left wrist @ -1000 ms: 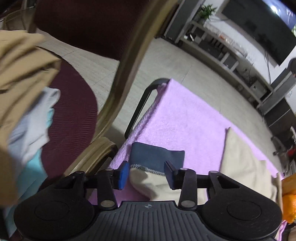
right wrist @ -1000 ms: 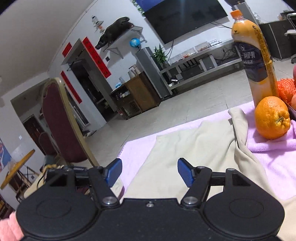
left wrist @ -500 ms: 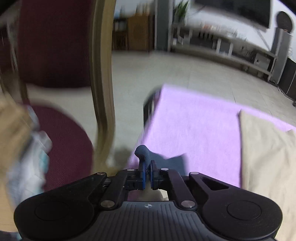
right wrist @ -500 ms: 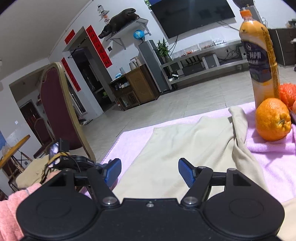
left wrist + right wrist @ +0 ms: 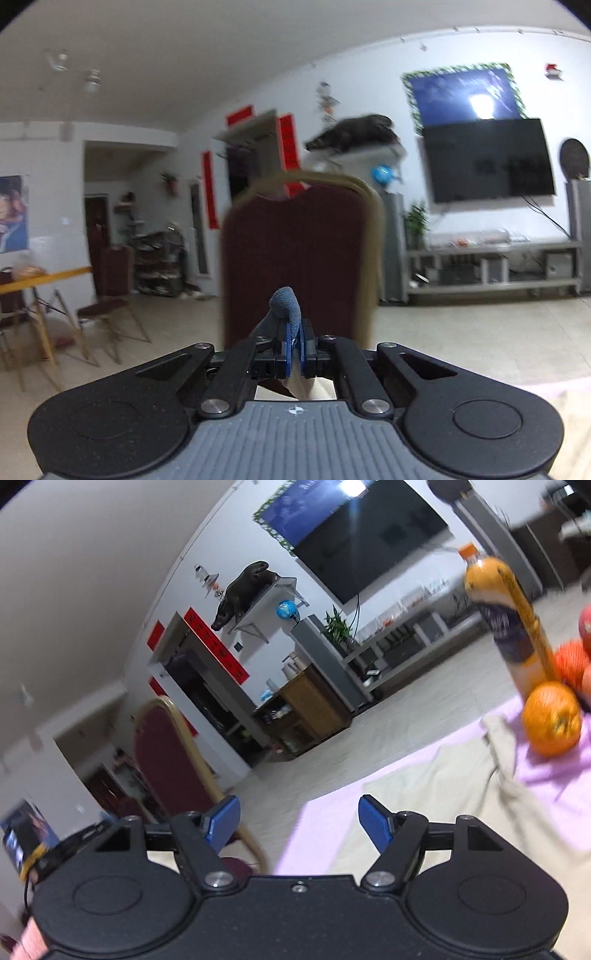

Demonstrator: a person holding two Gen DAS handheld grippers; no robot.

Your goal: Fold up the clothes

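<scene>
Garment blue edge pinched in left gripper; right gripper spread, empty, above beige cloth.

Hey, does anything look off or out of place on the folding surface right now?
Yes. An orange and a juice bottle sit on the purple towel, right beside the beige garment, so they crowd the folding space. Nothing looks spilled or damaged.

Blue-grey cloth, beige garment, lilac table cover, maroon chair, orange fruit
</scene>
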